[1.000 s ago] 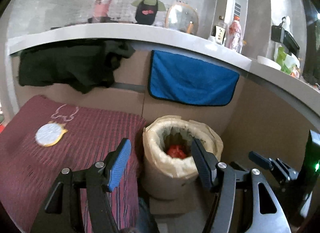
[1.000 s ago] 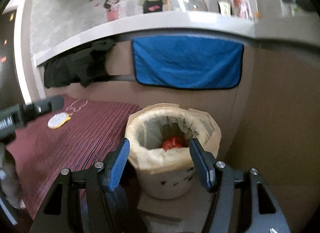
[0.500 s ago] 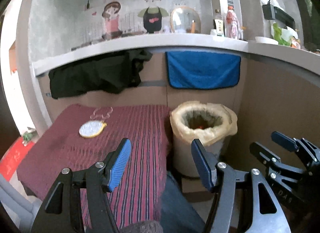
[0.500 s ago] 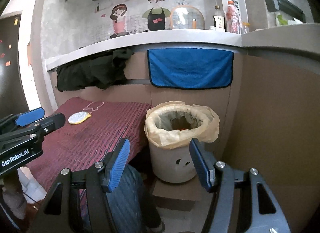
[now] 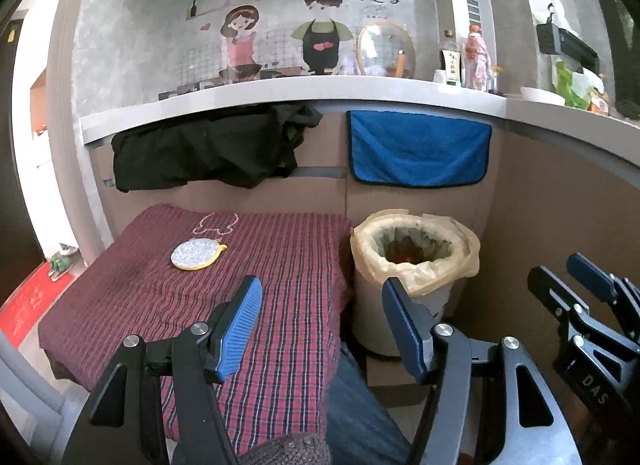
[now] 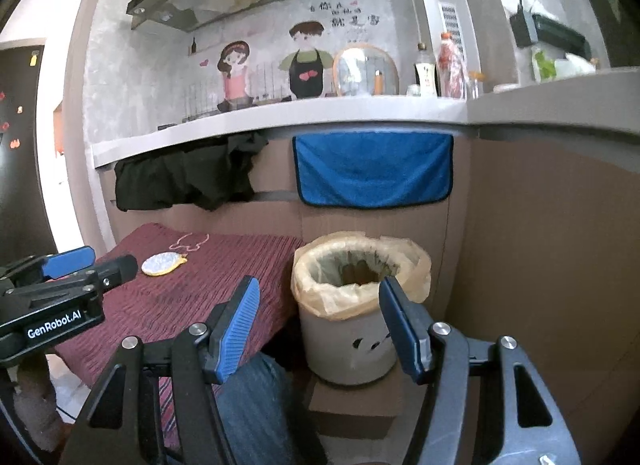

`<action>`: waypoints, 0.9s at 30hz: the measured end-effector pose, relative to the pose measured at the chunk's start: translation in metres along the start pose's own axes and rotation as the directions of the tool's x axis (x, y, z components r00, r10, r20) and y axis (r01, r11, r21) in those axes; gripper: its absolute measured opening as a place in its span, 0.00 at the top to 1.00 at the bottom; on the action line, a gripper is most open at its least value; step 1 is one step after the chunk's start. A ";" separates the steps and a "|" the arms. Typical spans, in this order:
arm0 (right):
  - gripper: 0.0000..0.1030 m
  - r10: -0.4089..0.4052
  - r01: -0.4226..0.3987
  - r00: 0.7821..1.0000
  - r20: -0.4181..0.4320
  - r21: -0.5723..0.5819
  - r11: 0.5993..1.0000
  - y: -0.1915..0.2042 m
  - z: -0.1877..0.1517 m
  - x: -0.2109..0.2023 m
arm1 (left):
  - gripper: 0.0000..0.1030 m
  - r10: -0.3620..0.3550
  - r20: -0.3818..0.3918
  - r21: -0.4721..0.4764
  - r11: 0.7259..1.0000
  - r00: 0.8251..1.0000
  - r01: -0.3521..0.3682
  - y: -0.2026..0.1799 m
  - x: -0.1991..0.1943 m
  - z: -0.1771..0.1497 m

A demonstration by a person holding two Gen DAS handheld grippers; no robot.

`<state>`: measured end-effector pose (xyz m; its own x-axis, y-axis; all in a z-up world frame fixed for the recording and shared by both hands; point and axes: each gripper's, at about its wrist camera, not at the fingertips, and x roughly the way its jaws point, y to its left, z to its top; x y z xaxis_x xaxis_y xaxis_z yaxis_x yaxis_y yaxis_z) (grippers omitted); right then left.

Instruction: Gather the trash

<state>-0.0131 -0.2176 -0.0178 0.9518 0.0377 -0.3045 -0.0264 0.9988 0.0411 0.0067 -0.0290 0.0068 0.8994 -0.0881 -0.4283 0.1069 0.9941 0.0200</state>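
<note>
I held my left gripper [image 5: 322, 305] low over my lap, its blue pads spread wide with nothing between them. My right gripper [image 6: 318, 303] sat level with it on the other side, equally parted and equally empty.

Just past the left tool lay the table [image 5: 120, 305] under its striped maroon cloth, and on the far half of it the only loose thing I could see: a small round white pad with a yellow rim [image 5: 197, 255]. It lay flat, forward and to the left of my left gripper, with a thin outline shape [image 5: 216, 223] just behind it. Whether it counted as trash I could not be sure; I judged it the likeliest candidate. Being nearly round, it offered no long axis to line up on.

The bin [image 6: 352, 329] stood off the table's right edge, lined with a tan bag, something red [image 5: 408, 255] down inside. It sat straight ahead of my right gripper, close.

So the left hand was nearer the pad, the right nearer the bin.

Beyond, a black garment [image 5: 208, 153] and a blue towel [image 5: 420, 153] hung under the counter.
</note>
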 end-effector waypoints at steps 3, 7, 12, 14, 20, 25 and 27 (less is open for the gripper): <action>0.42 -0.006 0.006 1.000 0.020 -0.012 1.000 0.002 0.003 -0.002 | 0.39 0.001 0.001 0.001 1.000 1.000 -0.001 -0.001 -0.001 0.000; 0.41 0.002 -0.001 1.000 0.013 -0.018 1.000 0.003 0.004 0.000 | 0.39 0.002 0.004 0.002 1.000 1.000 -0.002 0.000 -0.001 0.001; 0.41 0.008 -0.008 1.000 0.005 -0.015 1.000 0.002 0.003 0.001 | 0.39 0.001 0.007 0.003 1.000 1.000 -0.001 0.001 -0.002 0.002; 0.41 0.011 -0.011 1.000 0.003 -0.012 1.000 0.001 0.003 0.001 | 0.39 0.002 0.007 0.003 1.000 1.000 -0.002 0.000 -0.002 0.002; 0.41 0.010 -0.010 1.000 0.004 -0.018 1.000 0.000 0.003 0.002 | 0.39 0.002 0.006 0.004 1.000 1.000 -0.002 0.000 -0.002 0.003; 0.41 0.010 -0.010 1.000 0.003 -0.017 1.000 0.000 0.003 0.001 | 0.39 0.002 0.006 0.003 1.000 1.000 -0.002 0.000 -0.002 0.003; 0.41 0.012 -0.012 1.000 0.002 -0.016 1.000 0.000 0.003 0.001 | 0.39 0.001 0.007 0.004 1.000 1.000 -0.001 0.000 -0.002 0.003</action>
<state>-0.0107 -0.2174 -0.0150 0.9521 0.0498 -0.3018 -0.0428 0.9986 0.0297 0.0059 -0.0294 0.0104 0.9025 -0.0874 -0.4218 0.1075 0.9939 0.0241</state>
